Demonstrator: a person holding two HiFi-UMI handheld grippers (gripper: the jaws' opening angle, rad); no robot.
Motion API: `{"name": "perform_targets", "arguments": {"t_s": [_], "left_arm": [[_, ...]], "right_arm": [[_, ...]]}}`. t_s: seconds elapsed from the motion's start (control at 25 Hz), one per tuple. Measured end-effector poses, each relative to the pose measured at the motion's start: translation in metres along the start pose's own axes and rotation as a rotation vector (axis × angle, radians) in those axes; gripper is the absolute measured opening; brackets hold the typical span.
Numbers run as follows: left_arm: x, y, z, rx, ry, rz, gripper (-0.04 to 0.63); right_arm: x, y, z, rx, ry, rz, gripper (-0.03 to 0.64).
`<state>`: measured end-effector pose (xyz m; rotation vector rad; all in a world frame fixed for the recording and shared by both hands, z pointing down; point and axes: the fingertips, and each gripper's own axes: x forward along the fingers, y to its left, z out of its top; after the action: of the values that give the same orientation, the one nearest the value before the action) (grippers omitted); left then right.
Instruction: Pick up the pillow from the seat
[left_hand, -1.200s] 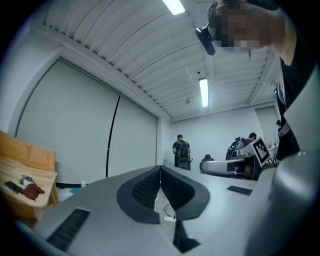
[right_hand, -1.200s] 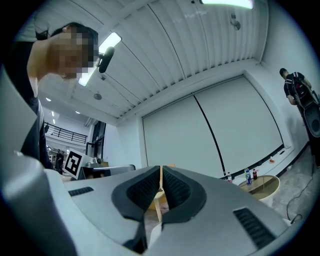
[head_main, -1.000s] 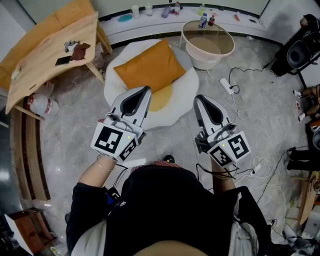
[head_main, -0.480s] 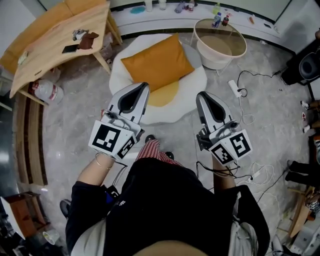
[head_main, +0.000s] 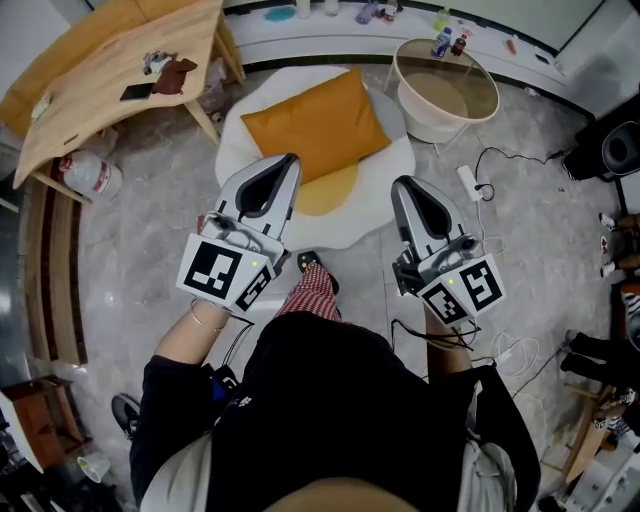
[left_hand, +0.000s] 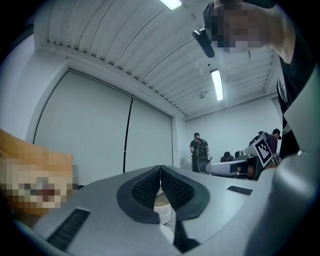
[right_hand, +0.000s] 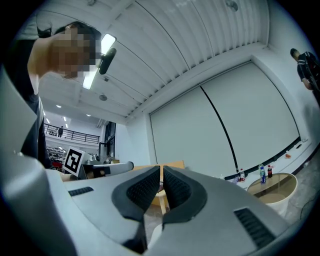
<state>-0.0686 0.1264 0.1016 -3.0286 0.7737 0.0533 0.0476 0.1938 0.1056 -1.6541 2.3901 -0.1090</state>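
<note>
The pillow (head_main: 315, 125) is orange and square, soft and a bit puffy. It lies flat on the far part of the seat (head_main: 385, 175), turned a little so one corner points far and to the right. The seat is round, white and fluffy, with a yellow middle like a fried egg. The yellow peeks out at the pillow's near edge.

place: lab hall | cues: ribbed ceiling (left_hand: 125, 45), power strip (head_main: 467, 181), wooden table (head_main: 110, 75)

Pillow (head_main: 315, 125) nearer, foot (head_main: 311, 262) farther forward
</note>
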Motion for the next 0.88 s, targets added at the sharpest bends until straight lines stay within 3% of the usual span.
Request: {"name": "perform_targets", "arguments": {"t_s": [0.28,0.88], "left_arm": [[0.028,0.014,-0.002,-0.007,-0.029,-0.062,0.009],[0.078,0.092,-0.040,-0.009,0.040,-0.019,0.011]], "right_arm": [[0.031,-0.026,-0.005,0.017,0.015,0.012,0.023],[0.113,-0.081,-0.027,0.031,0.036,0.054,0.023]]}}
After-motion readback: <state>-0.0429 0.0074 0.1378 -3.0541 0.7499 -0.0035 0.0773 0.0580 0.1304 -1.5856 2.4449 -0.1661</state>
